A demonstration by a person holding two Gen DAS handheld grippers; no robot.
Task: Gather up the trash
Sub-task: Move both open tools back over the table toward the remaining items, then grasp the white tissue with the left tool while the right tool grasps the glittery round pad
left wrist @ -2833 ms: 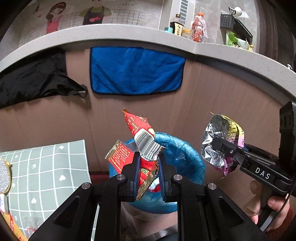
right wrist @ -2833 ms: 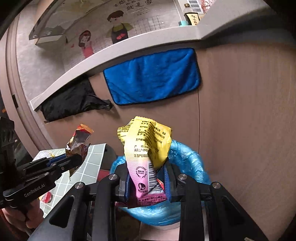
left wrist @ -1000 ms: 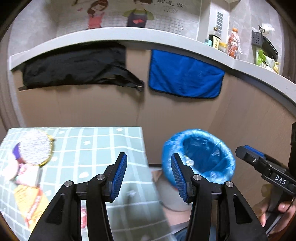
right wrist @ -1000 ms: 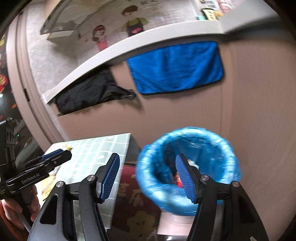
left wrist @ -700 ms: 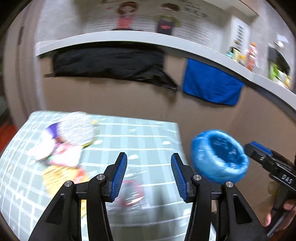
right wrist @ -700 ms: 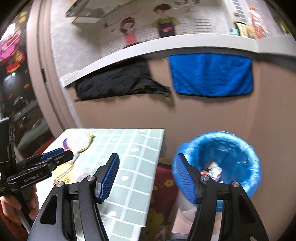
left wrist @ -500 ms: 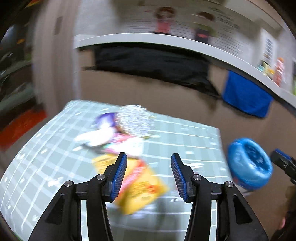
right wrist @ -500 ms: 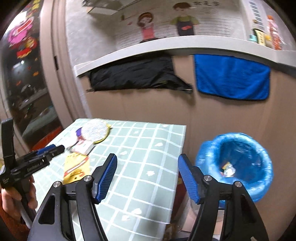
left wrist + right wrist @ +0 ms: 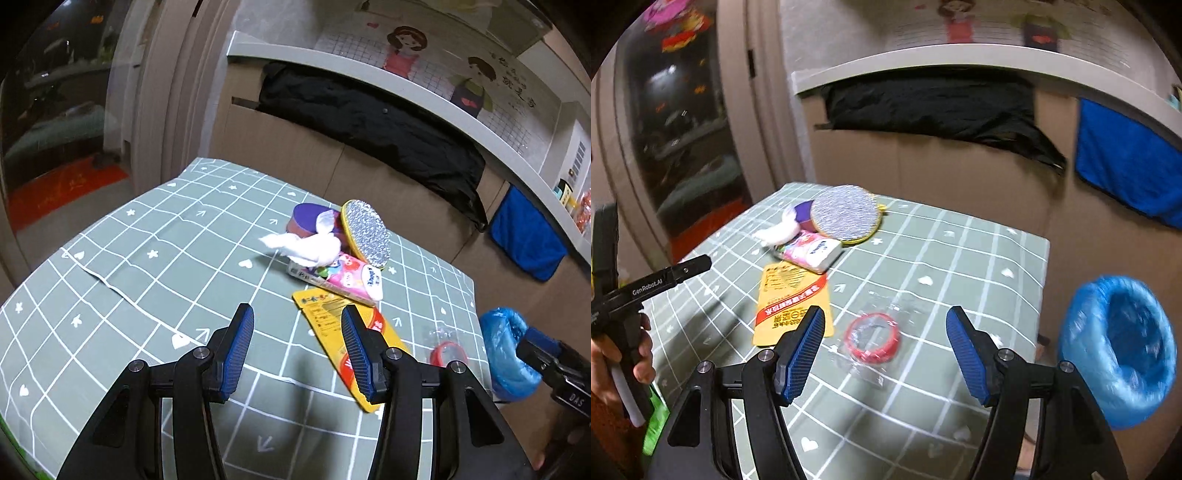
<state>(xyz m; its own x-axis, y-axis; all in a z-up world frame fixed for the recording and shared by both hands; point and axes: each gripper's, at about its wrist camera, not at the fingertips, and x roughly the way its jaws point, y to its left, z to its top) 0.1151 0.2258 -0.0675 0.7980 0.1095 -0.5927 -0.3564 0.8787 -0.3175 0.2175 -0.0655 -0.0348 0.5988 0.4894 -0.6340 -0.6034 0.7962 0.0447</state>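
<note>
On the green grid-cloth table (image 9: pixel 147 258) lies a yellow packet (image 9: pixel 343 332), a clear wrapper with a red ring (image 9: pixel 447 352), a pink tissue pack (image 9: pixel 343 275) and a crumpled white tissue (image 9: pixel 306 245). My left gripper (image 9: pixel 295 332) hovers open and empty just left of the yellow packet. In the right wrist view, my right gripper (image 9: pixel 885 325) stands open and empty above the red-ringed wrapper (image 9: pixel 873 338), with the yellow packet (image 9: pixel 792 295) to its left. The blue-lined bin (image 9: pixel 1119 350) stands off the table's right edge.
A round silver scrubber with a yellow rim (image 9: pixel 365 232) leans on a purple item (image 9: pixel 306 218) behind the tissue. A black cloth (image 9: pixel 369 122) and a blue towel (image 9: pixel 528 243) hang on the brown wall under a ledge. The table's left half (image 9: pixel 110 295) carries nothing.
Both grippers held wrappers over the bin, then came away empty. Both have swung left from the bin to above the table, and the right jaws stand a little wider.
</note>
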